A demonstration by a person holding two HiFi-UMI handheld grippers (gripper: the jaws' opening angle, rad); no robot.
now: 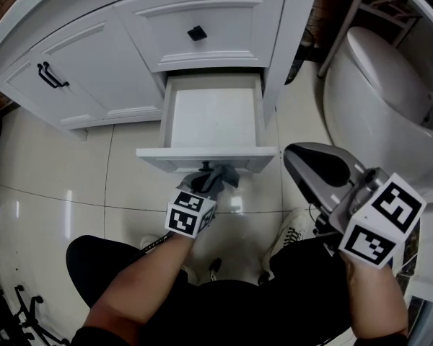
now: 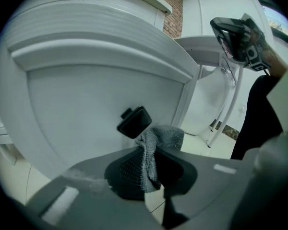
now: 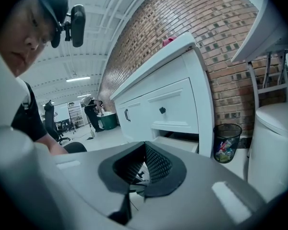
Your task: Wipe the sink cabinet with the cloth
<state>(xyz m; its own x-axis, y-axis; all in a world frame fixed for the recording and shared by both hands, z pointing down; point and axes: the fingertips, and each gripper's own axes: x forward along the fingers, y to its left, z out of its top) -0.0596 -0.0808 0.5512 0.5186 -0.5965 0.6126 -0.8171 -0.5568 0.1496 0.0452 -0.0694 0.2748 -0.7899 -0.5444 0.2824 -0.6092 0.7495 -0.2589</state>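
Left gripper (image 1: pixel 208 182) pinches the grey cloth (image 1: pixel 222 174) against the open drawer's front (image 1: pixel 166 158), lower centre of frame. Right gripper (image 1: pixel 321 166), lower right, is pressed together on nothing. Wiping seems barely begun: the cabinet doors (image 1: pixel 79 78) and upper drawer (image 1: pixel 224 20) are still to do.

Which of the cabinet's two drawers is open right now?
The lower white drawer, pulled well out; the upper white drawer with the black square knob sits shut.

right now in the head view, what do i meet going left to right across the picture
black door handle → left gripper with its fingers on the grey cloth → right gripper → white toilet
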